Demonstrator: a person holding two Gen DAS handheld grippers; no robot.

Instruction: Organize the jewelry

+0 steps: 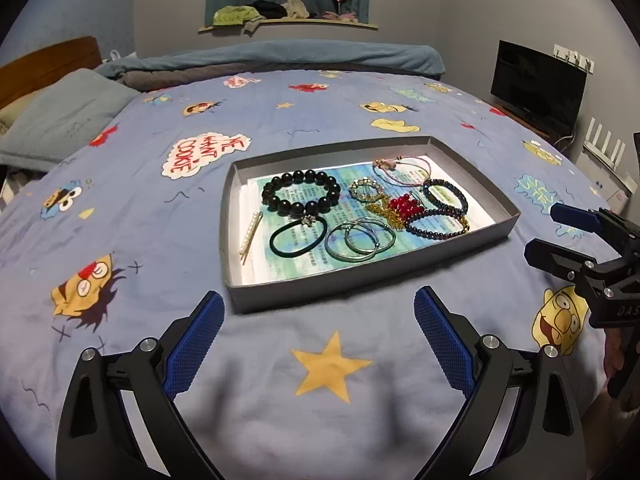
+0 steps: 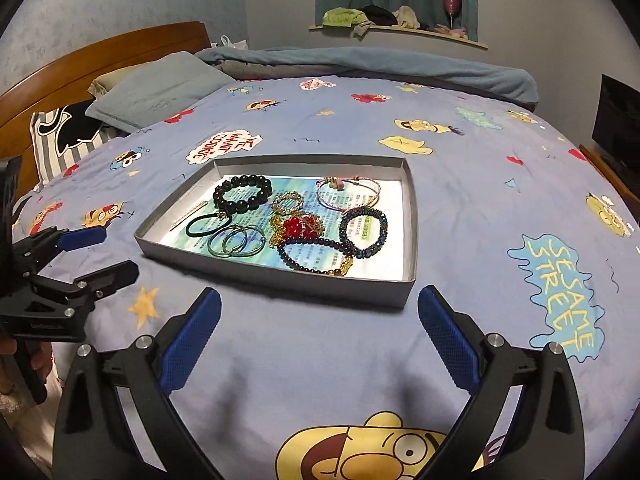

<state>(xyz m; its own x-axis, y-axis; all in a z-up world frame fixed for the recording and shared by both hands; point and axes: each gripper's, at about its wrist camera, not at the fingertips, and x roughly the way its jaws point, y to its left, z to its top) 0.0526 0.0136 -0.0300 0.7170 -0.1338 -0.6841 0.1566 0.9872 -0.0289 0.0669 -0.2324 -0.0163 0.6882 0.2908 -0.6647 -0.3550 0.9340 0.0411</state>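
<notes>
The grey tray (image 1: 472,236) of jewelry lies on the bedspread (image 1: 280,400) just beyond both grippers. Bare cover surrounds the tray on every side — open room. The left gripper (image 1: 320,312) and the right gripper (image 2: 320,312) both gape wide, holding nothing, short of its near wall.
</notes>
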